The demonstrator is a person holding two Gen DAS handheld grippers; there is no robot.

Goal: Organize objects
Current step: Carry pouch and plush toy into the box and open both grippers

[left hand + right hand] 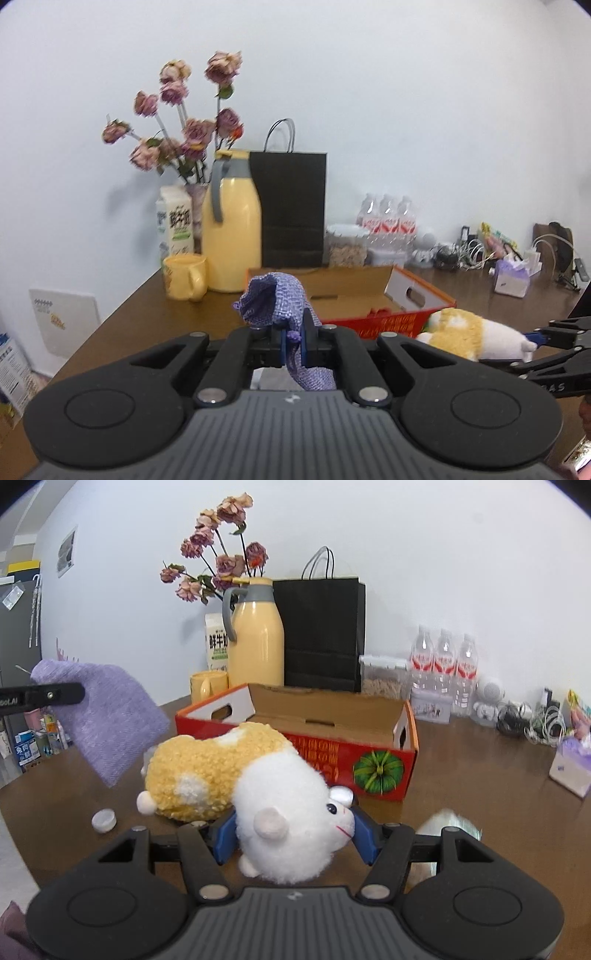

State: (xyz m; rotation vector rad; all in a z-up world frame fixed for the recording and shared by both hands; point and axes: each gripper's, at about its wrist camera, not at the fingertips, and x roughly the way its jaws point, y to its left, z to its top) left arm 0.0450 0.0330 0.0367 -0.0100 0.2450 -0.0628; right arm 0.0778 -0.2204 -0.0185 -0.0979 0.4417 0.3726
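My left gripper (294, 341) is shut on a purple knitted cloth (275, 301), which sticks up above the blue pads and hangs down below them. The same purple cloth (110, 716) shows at the left of the right wrist view, held off the table. My right gripper (293, 834) is shut on a plush toy (291, 812), its blue pads pressing both sides of the white head; the yellow body (207, 771) points away to the left. The plush toy (465, 332) and the right gripper (532, 341) appear at the right of the left wrist view. An open red cardboard box (321, 753) stands just behind.
On the brown table (480, 812) stand a yellow thermos (255, 638), a yellow mug (208, 686), a black paper bag (325, 631), a milk carton (216, 642), dried flowers (221, 546), water bottles (443, 672), a tissue pack (570, 768) and cables (532, 720). A small white cap (104, 820) lies near the front left.
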